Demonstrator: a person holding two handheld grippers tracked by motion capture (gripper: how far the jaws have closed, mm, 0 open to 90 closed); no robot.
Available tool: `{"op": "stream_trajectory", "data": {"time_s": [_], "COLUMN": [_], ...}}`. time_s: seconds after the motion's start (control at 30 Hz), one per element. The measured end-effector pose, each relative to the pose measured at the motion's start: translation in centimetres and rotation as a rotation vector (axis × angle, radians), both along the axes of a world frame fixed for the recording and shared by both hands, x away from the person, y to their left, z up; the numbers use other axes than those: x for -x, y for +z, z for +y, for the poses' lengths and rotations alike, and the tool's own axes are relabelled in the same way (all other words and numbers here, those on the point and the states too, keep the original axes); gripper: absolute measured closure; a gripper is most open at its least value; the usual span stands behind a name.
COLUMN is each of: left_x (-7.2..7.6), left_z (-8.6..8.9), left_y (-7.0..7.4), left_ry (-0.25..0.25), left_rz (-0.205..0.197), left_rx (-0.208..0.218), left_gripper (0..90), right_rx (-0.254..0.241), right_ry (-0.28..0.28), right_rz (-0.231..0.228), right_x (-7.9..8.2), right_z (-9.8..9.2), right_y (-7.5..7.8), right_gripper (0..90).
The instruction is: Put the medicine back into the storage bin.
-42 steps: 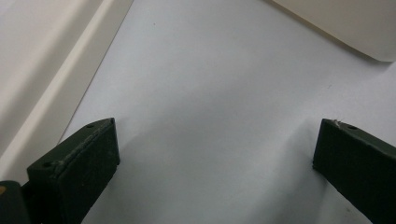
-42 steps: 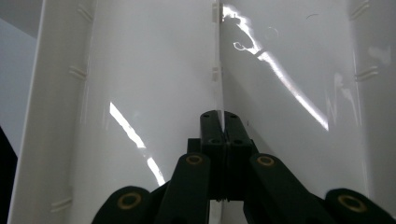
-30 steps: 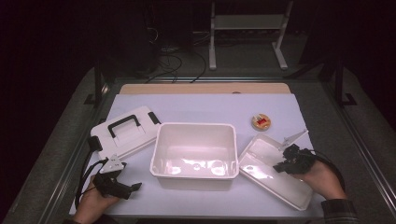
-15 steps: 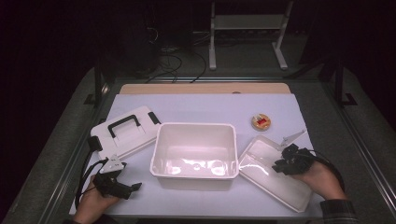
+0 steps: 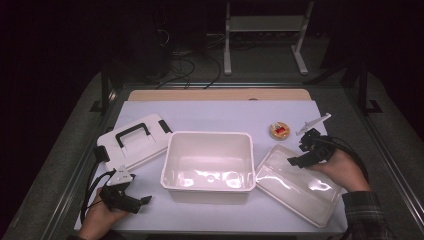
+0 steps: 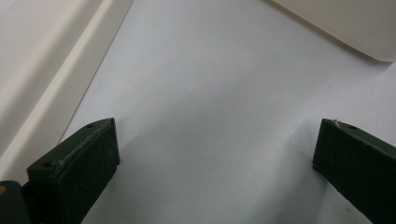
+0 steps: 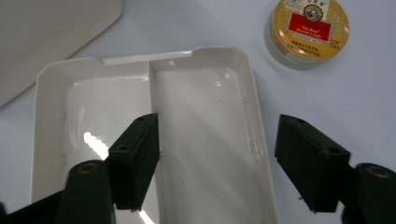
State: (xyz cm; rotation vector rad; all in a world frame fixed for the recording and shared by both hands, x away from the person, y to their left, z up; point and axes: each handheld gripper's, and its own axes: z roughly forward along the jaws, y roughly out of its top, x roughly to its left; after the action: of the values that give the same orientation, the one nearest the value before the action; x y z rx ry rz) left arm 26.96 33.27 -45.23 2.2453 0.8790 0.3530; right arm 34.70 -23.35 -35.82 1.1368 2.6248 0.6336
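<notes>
Right gripper view: we hold the right gripper above the clear divided tray on the tabletop, its fingers just released and spreading, nothing between them; our left gripper fingers gape too.

I see open table across the far side; the white bin blocks the middle, tray right, lid left, small tin far right.

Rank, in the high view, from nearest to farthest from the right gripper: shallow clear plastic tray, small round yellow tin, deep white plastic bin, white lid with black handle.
1. Shallow clear plastic tray, beneath the right gripper.
2. Small round yellow tin, just behind.
3. Deep white plastic bin, centre.
4. White lid with black handle, far left.
</notes>
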Motion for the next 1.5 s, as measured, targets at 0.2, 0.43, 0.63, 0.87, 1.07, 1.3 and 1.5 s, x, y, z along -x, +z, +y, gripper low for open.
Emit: {"op": "stream_trajectory", "data": {"time_s": [0.2,0.43,0.63,0.87,1.07,1.3,1.5], "left_x": [0.0,0.0,0.0,0.0,0.0,0.0,0.0], "left_z": [0.0,0.0,0.0,0.0,0.0,0.0,0.0], "left_y": [0.0,0.0,0.0,0.0,0.0,0.0,0.0], "left_ry": [-0.002,-0.001,-0.001,-0.001,-0.001,-0.001,-0.001], "left_rz": [-0.001,0.0,0.0,0.0,0.001,0.0,0.001], "left_rx": [-0.002,-0.002,0.0,0.0,0.0,0.0,0.0], "left_gripper": [0.0,0.0,0.0,0.0,0.0,0.0,0.0], "right_rx": [0.035,0.045,0.072,0.072,0.07,0.09,0.093], "right_ry": [-0.026,-0.044,-0.075,-0.114,-0.154,-0.175,-0.194], "right_rz": [0.035,0.043,0.043,0.032,0.036,0.057,0.096], "right_x": [-2.2,-4.7,-6.8,-8.9,-10.9,-13.0,-14.2], "right_z": [0.9,1.7,2.3,2.4,2.5,2.9,2.9], "right_y": [0.4,0.6,0.4,0.0,-0.6,-1.6,-3.2], "right_gripper": [17.3,13.0,12.0,11.6,11.6,9.6,9.6]}}
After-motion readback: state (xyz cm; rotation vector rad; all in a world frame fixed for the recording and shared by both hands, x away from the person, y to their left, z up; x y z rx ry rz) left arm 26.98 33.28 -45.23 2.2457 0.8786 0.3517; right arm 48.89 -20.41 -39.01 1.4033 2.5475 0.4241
